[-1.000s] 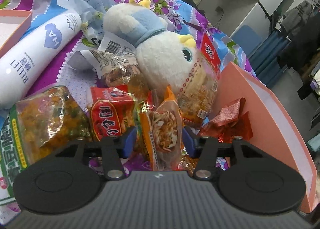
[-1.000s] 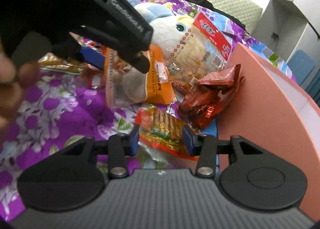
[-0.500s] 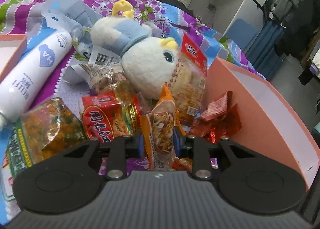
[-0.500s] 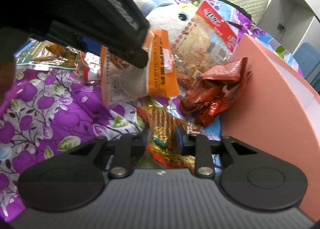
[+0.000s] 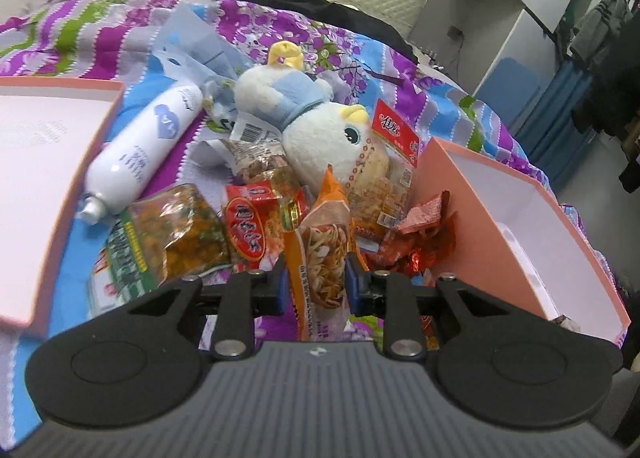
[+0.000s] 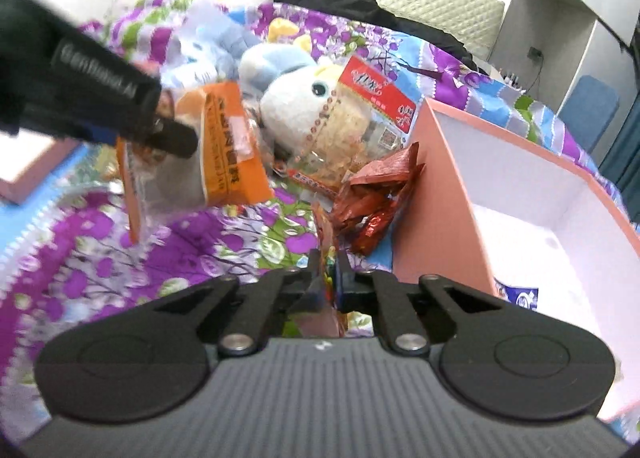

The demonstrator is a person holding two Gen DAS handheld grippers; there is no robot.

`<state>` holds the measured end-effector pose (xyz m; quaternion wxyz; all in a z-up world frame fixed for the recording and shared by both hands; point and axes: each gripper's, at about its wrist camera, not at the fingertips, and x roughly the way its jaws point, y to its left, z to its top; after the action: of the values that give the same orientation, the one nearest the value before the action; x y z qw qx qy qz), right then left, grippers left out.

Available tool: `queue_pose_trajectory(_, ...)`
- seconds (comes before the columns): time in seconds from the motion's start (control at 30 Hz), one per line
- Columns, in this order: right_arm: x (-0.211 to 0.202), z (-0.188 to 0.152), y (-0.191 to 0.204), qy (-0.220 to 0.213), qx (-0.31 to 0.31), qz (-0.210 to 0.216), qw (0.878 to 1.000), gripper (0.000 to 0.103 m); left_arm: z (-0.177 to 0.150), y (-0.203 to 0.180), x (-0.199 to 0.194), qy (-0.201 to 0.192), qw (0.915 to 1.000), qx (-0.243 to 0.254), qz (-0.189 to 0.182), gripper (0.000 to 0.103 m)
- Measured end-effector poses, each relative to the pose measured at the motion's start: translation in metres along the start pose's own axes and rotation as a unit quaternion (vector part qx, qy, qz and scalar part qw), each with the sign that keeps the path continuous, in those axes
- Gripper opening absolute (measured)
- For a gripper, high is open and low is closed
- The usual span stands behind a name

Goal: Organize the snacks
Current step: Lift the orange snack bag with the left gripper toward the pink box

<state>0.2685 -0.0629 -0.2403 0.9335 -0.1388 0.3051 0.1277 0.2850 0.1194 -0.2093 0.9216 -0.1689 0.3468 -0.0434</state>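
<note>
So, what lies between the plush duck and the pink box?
In both wrist views, a clear cracker packet with a red header leans there, and crumpled red wrappers lie in front of it against the pink box.

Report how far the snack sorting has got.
Barely begun: the pink box holds only a blue-white packet. In hand: the left gripper clamps the orange noodle pack; the right gripper pinches a thin colourful packet. Left: the crumpled red wrapper, red packet and green packet remain on the bedspread.

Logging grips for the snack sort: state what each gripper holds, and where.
Left gripper clamps the orange noodle packet at its lower half. Right gripper pinches a thin colourful snack packet by its near edge.
</note>
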Motion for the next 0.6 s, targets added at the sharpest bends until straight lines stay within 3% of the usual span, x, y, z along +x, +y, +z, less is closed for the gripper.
queue_pose_trajectory(0.2, -0.035, -0.011, -0.014, 0.001, 0.065, 0.049, 0.997, 0.009, -0.019, -0.010, -0.040, -0.004, 0.9997, 0.005, 0.022, 0.031)
queue_pose_trajectory(0.6, -0.098, -0.027, -0.035, -0.012, 0.123, 0.091, 0.988, 0.009, -0.057, -0.025, -0.103, 0.003, 0.9985, 0.001, 0.054, 0.030)
